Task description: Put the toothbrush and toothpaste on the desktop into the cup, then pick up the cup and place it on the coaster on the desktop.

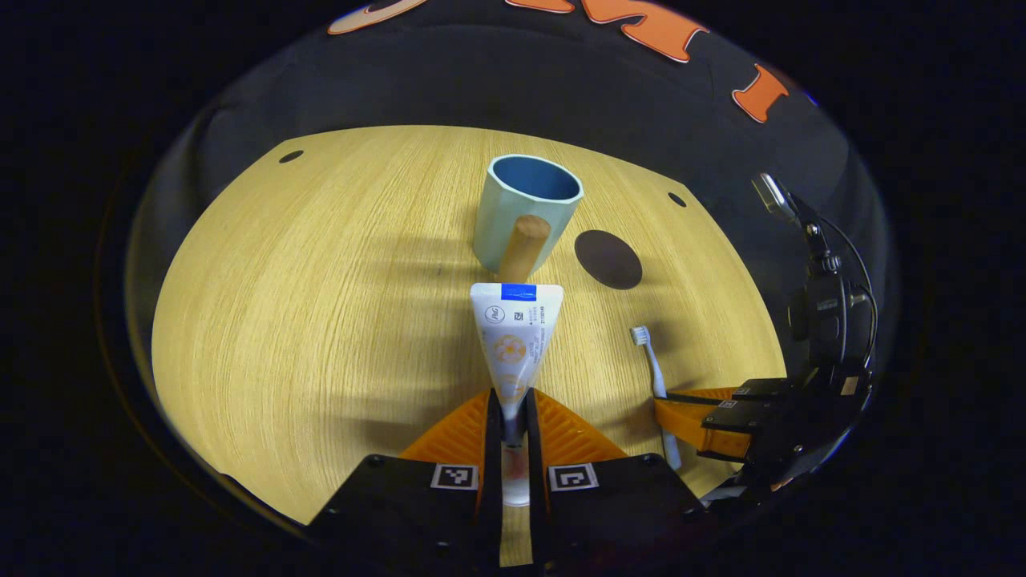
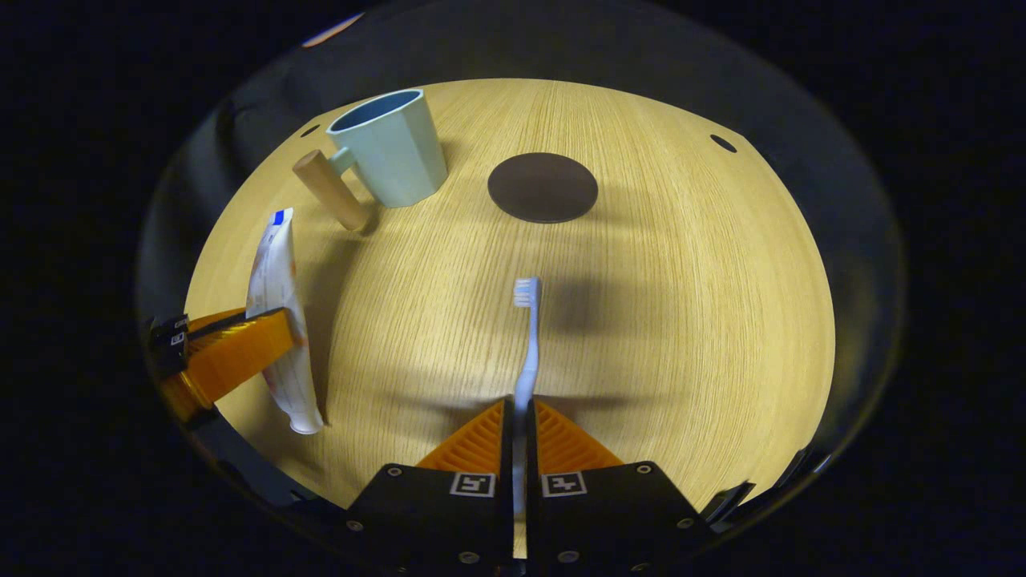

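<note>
Left gripper (image 1: 514,417) jaws pinched on toothpaste (image 1: 515,336) near its cap end, crimp toward cup (image 1: 525,212); soft tube, likely light, may flex | right gripper view: right gripper (image 2: 519,425) clamped on toothbrush (image 2: 527,353) handle, bristles forward; thin, stiff, slippery, could pivot | coaster (image 2: 543,187) bare beside cup, wooden handle its sturdiest hold.

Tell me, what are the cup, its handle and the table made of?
The cup looks like matte ceramic or hard plastic: smooth, pale blue, with flat facets and no shine. I cannot tell which. Its handle seems to be bare wood: a tan, dull peg. The table looks like wood or a wood-print top: light yellow, with fine straight grain lines.
</note>
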